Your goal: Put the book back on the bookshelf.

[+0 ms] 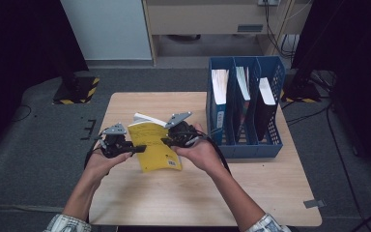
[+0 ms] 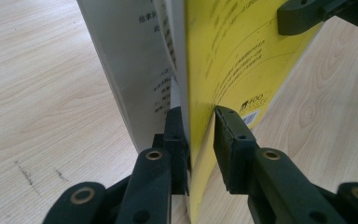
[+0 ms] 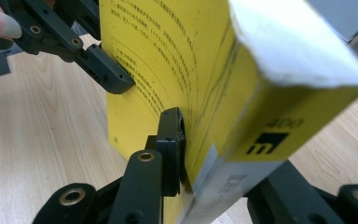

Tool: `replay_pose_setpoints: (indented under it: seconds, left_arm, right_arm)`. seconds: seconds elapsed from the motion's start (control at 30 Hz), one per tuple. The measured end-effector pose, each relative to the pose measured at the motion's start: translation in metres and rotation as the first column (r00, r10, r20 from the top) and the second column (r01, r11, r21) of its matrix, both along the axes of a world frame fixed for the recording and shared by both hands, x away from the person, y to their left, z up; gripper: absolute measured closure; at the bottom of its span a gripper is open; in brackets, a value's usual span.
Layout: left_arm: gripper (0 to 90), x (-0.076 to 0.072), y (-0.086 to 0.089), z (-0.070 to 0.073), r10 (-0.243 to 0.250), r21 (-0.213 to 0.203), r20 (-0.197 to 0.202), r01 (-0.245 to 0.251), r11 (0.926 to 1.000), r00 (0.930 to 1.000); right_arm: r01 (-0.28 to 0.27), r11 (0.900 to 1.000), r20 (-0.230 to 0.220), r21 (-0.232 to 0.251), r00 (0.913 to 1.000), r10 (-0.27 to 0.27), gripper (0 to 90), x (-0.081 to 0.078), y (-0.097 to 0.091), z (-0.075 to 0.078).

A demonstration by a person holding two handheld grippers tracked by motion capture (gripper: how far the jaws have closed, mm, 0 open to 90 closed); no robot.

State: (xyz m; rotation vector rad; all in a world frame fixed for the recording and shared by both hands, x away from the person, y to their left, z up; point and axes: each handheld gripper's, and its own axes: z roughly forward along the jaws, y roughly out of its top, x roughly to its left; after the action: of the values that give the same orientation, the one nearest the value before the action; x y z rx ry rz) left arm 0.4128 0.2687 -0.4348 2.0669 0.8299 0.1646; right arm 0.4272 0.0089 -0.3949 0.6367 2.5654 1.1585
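The yellow book (image 1: 153, 145) is held just above the worktop (image 1: 193, 193), between the two grippers and left of the blue file rack (image 1: 245, 108). The left gripper (image 1: 134, 148) pinches only the front cover at the book's left edge; in the left gripper view its fingers (image 2: 176, 135) sit either side of the yellow cover while the white pages (image 2: 130, 70) fan away loose beside them. The right gripper (image 1: 168, 141) is closed on the book at its spine side, one finger (image 3: 170, 140) flat on the cover; the other is hidden behind the spine, so how deep that bite goes is hard to judge.

The risk is in the uneven grip. With the left side holding the cover alone, the page block could sag or swing open and drag the cover out of the fingers, or crease it at the hinge. If the hands pull apart, the cover may tear. A shallow hold at the spine could let the book twist and drop onto the worktop.
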Motion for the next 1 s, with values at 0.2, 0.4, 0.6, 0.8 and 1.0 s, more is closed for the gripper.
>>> replay_pose_setpoints:
  seconds: [0.2,0.4,0.6,0.8,1.0]
  left_arm:
    - [76.0,-0.0007,0.0006,0.0003,0.003,-0.001,-0.01,-0.003,1.0,0.9999]
    - [77.1,-0.0009,0.0012,0.0006,-0.001,0.003,-0.007,0.001,1.0,1.0]
    - [76.1,-0.0002,0.001,0.0005,0.017,0.004,-0.006,-0.017,0.9998,0.9998]
    - [75.8,0.0038,0.0006,0.002,0.056,-0.01,0.004,-0.056,0.9984,0.9984]
    - [71.7,0.0051,0.0003,0.0006,0.067,-0.014,0.014,-0.066,0.9977,0.9977]
  right_arm:
    - [-0.02,0.9998,0.008,-0.005,0.9998,0.02,69.5,-0.0032,0.0012,0.0016]
    - [-0.026,0.9997,0.002,-0.005,0.9997,0.026,64.7,-0.002,0.0047,0.0046]
    - [-0.017,0.9999,0.005,0.0,0.9998,0.017,71.8,-0.0004,0.0054,0.0059]
    - [0.005,1.0,0.034,0.009,0.9994,-0.005,74.3,0.0,0.0062,0.0064]
    - [-0.001,0.9998,0.037,0.02,0.9993,0.0,74.4,0.0001,0.0036,0.0053]
